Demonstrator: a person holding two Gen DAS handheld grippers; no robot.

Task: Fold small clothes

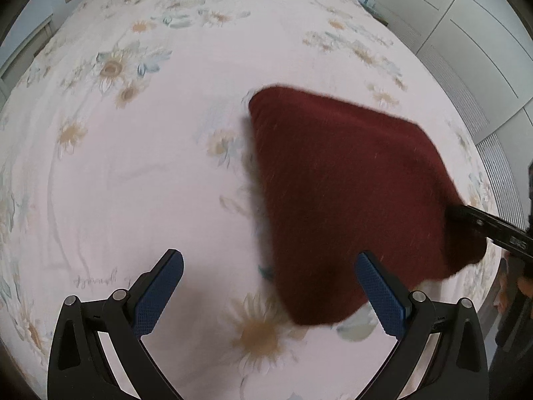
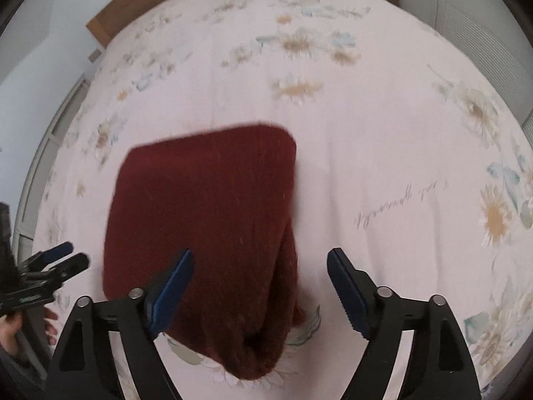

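On the bed [image 2: 383, 140], over its pale flowered cover, lies a dark red knitted sweater [image 2: 206, 220], folded into a thick, fuzzy, roughly square pad. Its ribs and longer side run from the near edge of the bed toward the headboard [image 2: 110, 23]. Both claws hover above the sweater's near end, the left claw [image 1: 269, 291] and the right claw [image 2: 261, 291] spread wide, gripping nothing.

left gripper [image 1: 269, 286] | right gripper [image 2: 260, 286] | black frames, blue ribbed pads, silver rivets, seemingly identical
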